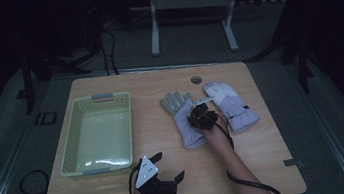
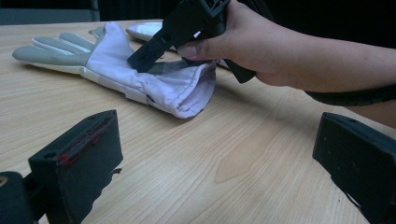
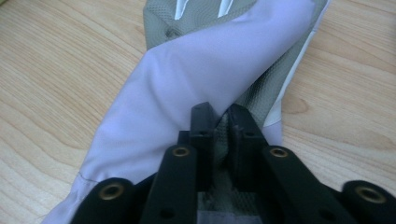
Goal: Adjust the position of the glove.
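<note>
Left tool (image 1: pixel 169 166) wide over bare table (image 1: pixel 258 151); right tool (image 3: pixel 223 116) clamped on unlabelled lilac glove (image 3: pixel 196 70).

No text, label, brand, number or sign can be read in any of the views. The gloves, the basket, the wooden surface and the grippers carry no legible marking, and the dim light leaves finer detail too dark to make out.
</note>
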Demonstrator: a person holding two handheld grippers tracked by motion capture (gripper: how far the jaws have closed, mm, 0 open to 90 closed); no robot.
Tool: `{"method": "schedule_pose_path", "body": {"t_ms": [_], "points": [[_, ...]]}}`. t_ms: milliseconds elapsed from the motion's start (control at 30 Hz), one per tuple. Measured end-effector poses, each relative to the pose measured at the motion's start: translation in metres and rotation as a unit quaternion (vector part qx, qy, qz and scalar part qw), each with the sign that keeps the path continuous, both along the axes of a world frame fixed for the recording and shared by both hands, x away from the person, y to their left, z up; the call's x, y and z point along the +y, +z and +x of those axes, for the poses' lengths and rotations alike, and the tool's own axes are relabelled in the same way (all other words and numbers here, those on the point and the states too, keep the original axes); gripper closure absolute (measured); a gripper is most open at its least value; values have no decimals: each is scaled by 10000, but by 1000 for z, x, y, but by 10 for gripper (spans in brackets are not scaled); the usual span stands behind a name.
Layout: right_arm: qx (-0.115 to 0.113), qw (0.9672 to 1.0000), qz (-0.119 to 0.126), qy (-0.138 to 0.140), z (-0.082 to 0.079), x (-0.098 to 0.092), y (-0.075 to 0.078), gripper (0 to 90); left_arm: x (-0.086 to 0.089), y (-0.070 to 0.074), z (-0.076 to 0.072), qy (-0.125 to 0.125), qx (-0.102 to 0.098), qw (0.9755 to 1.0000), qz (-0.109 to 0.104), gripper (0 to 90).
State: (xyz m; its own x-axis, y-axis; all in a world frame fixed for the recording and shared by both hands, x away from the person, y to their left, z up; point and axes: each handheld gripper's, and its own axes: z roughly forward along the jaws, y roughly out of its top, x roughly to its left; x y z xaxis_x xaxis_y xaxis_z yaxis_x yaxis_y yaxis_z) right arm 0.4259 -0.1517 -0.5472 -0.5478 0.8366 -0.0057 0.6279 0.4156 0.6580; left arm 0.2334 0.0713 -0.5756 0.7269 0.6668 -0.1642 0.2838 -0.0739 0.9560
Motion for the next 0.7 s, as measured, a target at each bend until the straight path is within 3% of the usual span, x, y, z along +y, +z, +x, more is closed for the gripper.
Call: {"method": "schedule_pose_path", "body": {"t_ms": [100, 167, 367, 433, 567, 700], "points": [[79, 9994, 320, -135, -3, -2, 2, 861, 0, 0, 0, -10, 17, 10000, -7, 15], [76, 9990, 400, -183, -6, -2, 6, 867, 1, 0, 0, -13, 21, 10000, -17, 15], [-107, 9960, 774, -436, -26, -4, 22, 871, 0, 0, 0, -1, 6, 10000, -2, 15], [-118, 9938, 1002, -461, -33, -5, 29, 871, 0, 0, 0, 1, 2, 10000, -2, 15], [-390, 9933, 1000, -437, -51, -5, 41, 871, 0, 0, 0, 6, -4, 10000, -7, 15], [-429, 9911, 1126, -571, -64, -9, 45, 871, 0, 0, 0, 12, -20, 10000, 8, 15]]}}
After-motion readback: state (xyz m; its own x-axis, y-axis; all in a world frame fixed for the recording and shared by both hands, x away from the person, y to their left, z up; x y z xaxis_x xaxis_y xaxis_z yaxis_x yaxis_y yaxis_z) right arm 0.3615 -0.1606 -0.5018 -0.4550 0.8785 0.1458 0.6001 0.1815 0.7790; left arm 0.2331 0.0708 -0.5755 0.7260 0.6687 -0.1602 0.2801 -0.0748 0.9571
